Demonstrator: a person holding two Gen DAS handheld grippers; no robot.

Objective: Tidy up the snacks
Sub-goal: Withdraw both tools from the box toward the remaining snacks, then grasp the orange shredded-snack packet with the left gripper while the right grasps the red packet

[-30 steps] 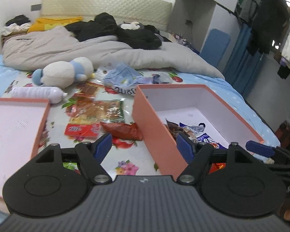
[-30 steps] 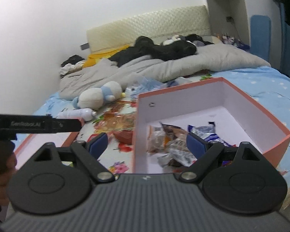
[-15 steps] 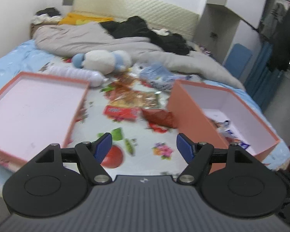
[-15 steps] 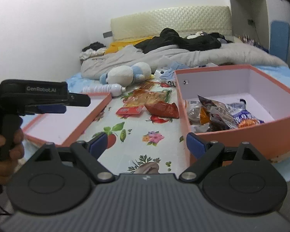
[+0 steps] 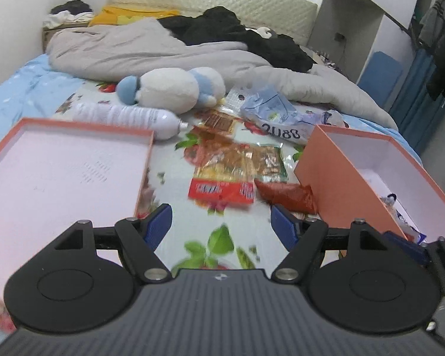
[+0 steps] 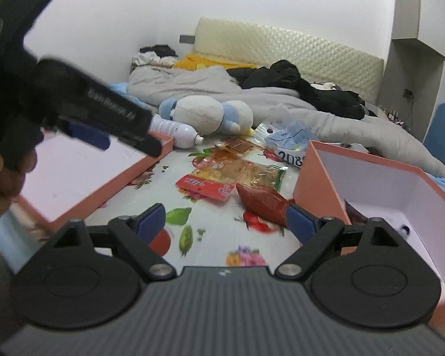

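Loose snacks lie on the flowered sheet between two box parts. A flat red packet (image 5: pixel 221 191) (image 6: pixel 204 188) is nearest, and a dark red pouch (image 5: pixel 284 195) (image 6: pixel 264 201) rests against the orange box (image 5: pixel 335 172) (image 6: pixel 320 184). A clear orange-and-green packet (image 5: pixel 243 160) (image 6: pixel 246 172) sits behind them. Several wrapped snacks (image 5: pixel 400 213) lie inside the box. My left gripper (image 5: pixel 222 224) hangs open and empty just short of the red packet. My right gripper (image 6: pixel 225 222) is open and empty, its right pad near the pouch.
The box lid (image 5: pixel 68 172) (image 6: pixel 74 172) lies upturned on the left. Behind the snacks are a white bottle (image 5: pixel 127 115), a plush toy (image 5: pixel 172 89), a crumpled blue-white bag (image 5: pixel 279 115) and a grey duvet (image 5: pixel 151 50). A hand holds the left gripper (image 6: pixel 145 145) over the lid.
Both grippers have swung away from the orange box toward the loose snacks on the sheet and come lower and closer. Their jaws stay just as wide, with nothing in them.
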